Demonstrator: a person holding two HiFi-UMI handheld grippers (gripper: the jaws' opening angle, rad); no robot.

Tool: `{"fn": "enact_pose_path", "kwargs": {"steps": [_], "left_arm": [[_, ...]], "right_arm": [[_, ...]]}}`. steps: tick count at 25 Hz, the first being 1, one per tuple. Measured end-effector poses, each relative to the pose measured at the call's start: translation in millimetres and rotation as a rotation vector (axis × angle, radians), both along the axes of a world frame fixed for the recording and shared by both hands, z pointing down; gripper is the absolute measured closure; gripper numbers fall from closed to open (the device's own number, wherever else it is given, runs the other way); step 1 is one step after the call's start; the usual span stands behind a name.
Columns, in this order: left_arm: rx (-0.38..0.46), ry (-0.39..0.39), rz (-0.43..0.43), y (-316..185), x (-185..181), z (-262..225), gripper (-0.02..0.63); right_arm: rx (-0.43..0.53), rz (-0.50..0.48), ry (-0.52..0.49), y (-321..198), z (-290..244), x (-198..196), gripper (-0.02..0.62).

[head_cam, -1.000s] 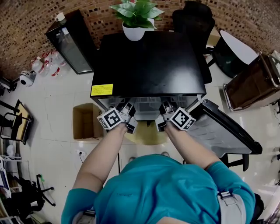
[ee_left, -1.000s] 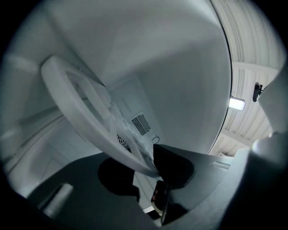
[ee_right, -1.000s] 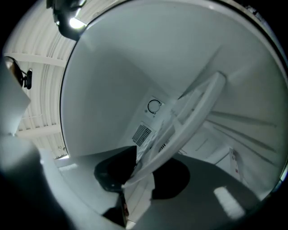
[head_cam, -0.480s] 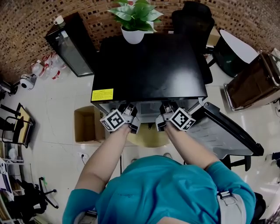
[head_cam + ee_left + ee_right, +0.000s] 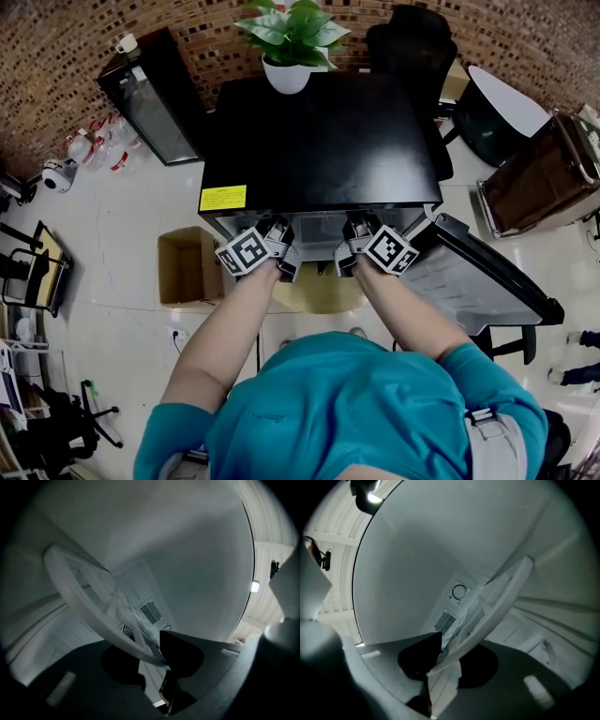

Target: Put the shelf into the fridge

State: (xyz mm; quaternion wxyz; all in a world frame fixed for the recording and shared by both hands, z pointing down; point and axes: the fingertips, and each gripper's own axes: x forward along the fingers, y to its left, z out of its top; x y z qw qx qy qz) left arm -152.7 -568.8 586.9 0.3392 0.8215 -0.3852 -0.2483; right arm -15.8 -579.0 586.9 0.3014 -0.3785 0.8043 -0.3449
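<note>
The shelf [image 5: 89, 606] is a white-framed glass panel, and it reaches tilted into the white fridge interior. My left gripper [image 5: 157, 656] is shut on its near edge, with dark pads on either side of the frame. From the other side the shelf [image 5: 497, 606] slants up to the right, and my right gripper [image 5: 447, 660] grips its near edge. In the head view both grippers, left [image 5: 281, 232] and right [image 5: 354, 231], sit at the open front of the black-topped fridge [image 5: 319, 141]. A pale strip of the shelf [image 5: 319, 230] shows between them.
The fridge door [image 5: 478, 281] stands open to the right. A potted plant [image 5: 291, 37] sits on the fridge top at the back. An open cardboard box [image 5: 187, 267] lies on the floor to the left. A vent [image 5: 151, 612] marks the fridge's back wall.
Both grippers have edged slightly closer to the fridge opening with the shelf still held. Little else has moved.
</note>
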Motion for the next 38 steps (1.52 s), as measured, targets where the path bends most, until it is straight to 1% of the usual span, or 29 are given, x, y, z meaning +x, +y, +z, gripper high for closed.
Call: {"fn": "enact_pose_path", "kwargs": {"steps": [3, 7, 8, 10, 13, 16, 19, 21, 23, 26, 29, 31, 33, 36, 38], "left_arm": [[-0.022, -0.010, 0.006, 1, 2, 2, 0.494], [-0.034, 0.036, 0.047, 17, 0, -1, 0.489], [-0.038, 0.045, 0.061, 24, -2, 0, 0.487], [-0.054, 0.040, 0.093, 41, -4, 8, 0.476], [-0.073, -0.006, 0.140, 71, -8, 25, 0.510], [-0.045, -0.057, 0.177, 103, -17, 26, 0.558], [-0.020, -0.110, 0.231, 133, -31, 24, 0.578], [0.019, -0.145, 0.264, 154, -39, 17, 0.587], [0.058, -0.182, 0.275, 180, -45, 16, 0.599], [0.126, -0.252, 0.264, 236, -45, 22, 0.606], [0.206, -0.336, 0.253, 291, -46, 4, 0.606], [0.257, -0.394, 0.239, 338, -33, 2, 0.606], [0.296, -0.442, 0.214, 391, -8, 8, 0.606], [0.319, -0.502, 0.150, 449, 34, 24, 0.606], [0.324, -0.521, 0.106, 481, 59, 28, 0.606]], "right_arm": [[-0.010, -0.003, 0.002, -1, 3, 1, 0.505], [-0.051, -0.010, 0.000, 2, 3, -1, 0.500], [-0.061, -0.017, 0.001, 5, 3, -2, 0.489], [-0.066, -0.030, -0.004, 15, 5, -5, 0.473], [-0.058, -0.055, -0.015, 39, 12, -9, 0.472], [-0.036, -0.087, 0.019, 71, 16, -21, 0.501], [0.063, -0.131, 0.080, 113, -1, -40, 0.556], [0.042, -0.112, 0.138, 135, 7, -40, 0.591], [0.039, -0.123, 0.186, 162, 16, -38, 0.594], [0.126, -0.186, 0.279, 220, 14, -34, 0.594], [0.202, -0.237, 0.379, 276, -9, -37, 0.594], [0.238, -0.258, 0.432, 321, -6, -24, 0.594], [0.280, -0.275, 0.466, 369, 7, 3, 0.594], [0.313, -0.302, 0.481, 416, 30, 53, 0.594], [0.326, -0.323, 0.482, 439, 38, 83, 0.594]]}}
